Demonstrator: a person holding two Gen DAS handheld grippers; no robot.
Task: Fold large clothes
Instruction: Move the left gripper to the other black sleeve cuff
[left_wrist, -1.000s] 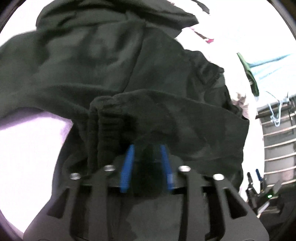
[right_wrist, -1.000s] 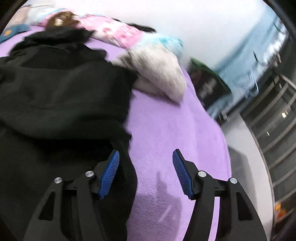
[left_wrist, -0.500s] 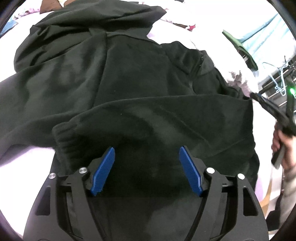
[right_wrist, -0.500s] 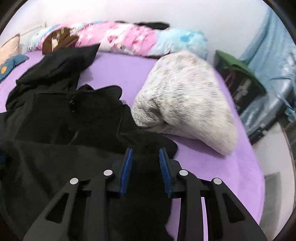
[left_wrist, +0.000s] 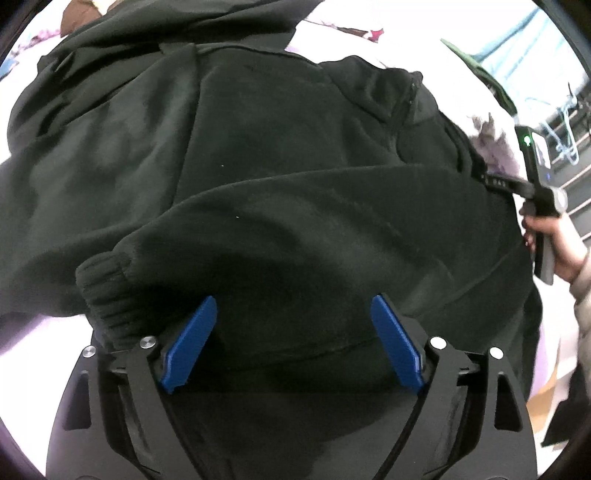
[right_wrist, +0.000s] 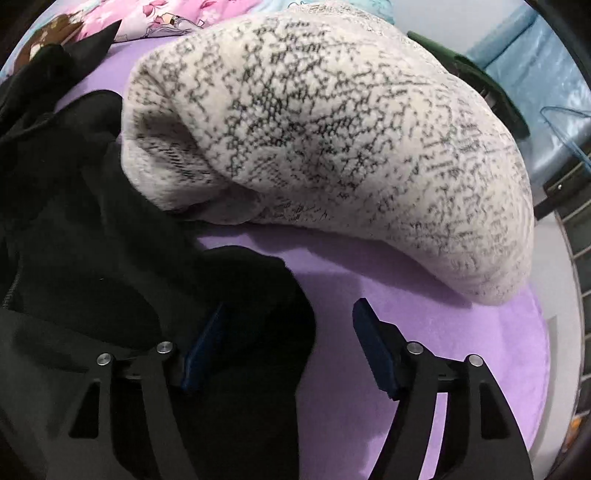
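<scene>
With both the left gripper (left_wrist: 291, 343) and right gripper (right_wrist: 288, 347) spread wide over the black hoodie (left_wrist: 280, 177) on the purple bed (right_wrist: 424, 325), its unheld folded sleeve (left_wrist: 295, 236) could slip open.

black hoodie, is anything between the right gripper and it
Nothing visible. The right gripper is open right over the black hoodie, with cloth between its jaws. The speckled fleece garment lies further along the purple bedspread, beyond the gripper.
</scene>
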